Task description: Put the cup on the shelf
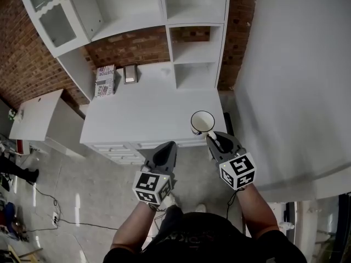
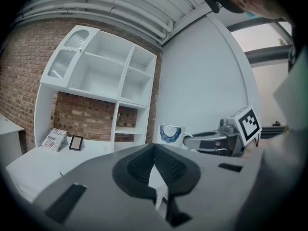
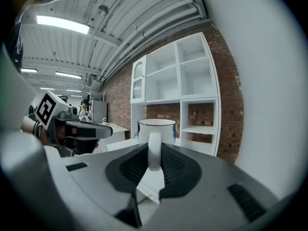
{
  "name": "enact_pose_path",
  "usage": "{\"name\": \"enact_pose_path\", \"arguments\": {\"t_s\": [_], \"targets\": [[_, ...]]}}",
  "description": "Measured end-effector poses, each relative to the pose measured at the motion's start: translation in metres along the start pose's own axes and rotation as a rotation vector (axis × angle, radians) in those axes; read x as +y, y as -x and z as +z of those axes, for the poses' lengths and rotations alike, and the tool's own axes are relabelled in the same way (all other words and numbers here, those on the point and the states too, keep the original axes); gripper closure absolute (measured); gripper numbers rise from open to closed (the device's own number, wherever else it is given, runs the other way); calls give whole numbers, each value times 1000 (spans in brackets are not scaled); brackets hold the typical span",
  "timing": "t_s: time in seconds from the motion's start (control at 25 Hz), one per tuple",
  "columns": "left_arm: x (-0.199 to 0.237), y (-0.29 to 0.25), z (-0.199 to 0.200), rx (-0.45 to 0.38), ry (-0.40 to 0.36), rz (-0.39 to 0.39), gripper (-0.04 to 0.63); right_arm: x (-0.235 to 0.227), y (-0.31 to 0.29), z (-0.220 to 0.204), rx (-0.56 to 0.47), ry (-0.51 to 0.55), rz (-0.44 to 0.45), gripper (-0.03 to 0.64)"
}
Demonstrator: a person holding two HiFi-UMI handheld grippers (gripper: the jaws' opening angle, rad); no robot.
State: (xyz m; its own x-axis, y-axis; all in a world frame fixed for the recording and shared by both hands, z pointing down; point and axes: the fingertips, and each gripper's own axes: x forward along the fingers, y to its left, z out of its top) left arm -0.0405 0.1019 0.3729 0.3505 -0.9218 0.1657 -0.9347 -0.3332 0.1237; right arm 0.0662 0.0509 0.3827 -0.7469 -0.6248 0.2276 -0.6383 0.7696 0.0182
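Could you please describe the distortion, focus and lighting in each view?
Head view: evenly lit, sharp; the white dark-rimmed cup is crisp. Left gripper view: black round vignette, near jaws soft, window bright at right. Right gripper view: fisheye bends the white shelf unit; ceiling strip light glares.

My left gripper [image 1: 169, 146] and right gripper [image 1: 211, 138] have grey shells with black ribbed pads [image 3: 175, 165]. Each carries a white cube [image 1: 152, 186] printed with black square markers. A thin dark cable [image 1: 231, 199] runs from the right one, and I'm wearing a black shirt [image 1: 203, 240].
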Motion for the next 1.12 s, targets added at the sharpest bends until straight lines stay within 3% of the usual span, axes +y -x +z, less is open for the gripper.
{"name": "enact_pose_path", "arguments": {"t_s": [0.36,0.8,1.12], "targets": [[54,-10,9,29,-14,-35,591,9,-56,12,4,-28,-30,557],[131,-30,24,6,-10,-78,591,18,-129,28,10,-37,-80,557],[160,-38,30,0,-21,-135,591,25,-159,36,8,-47,-129,557]]}}
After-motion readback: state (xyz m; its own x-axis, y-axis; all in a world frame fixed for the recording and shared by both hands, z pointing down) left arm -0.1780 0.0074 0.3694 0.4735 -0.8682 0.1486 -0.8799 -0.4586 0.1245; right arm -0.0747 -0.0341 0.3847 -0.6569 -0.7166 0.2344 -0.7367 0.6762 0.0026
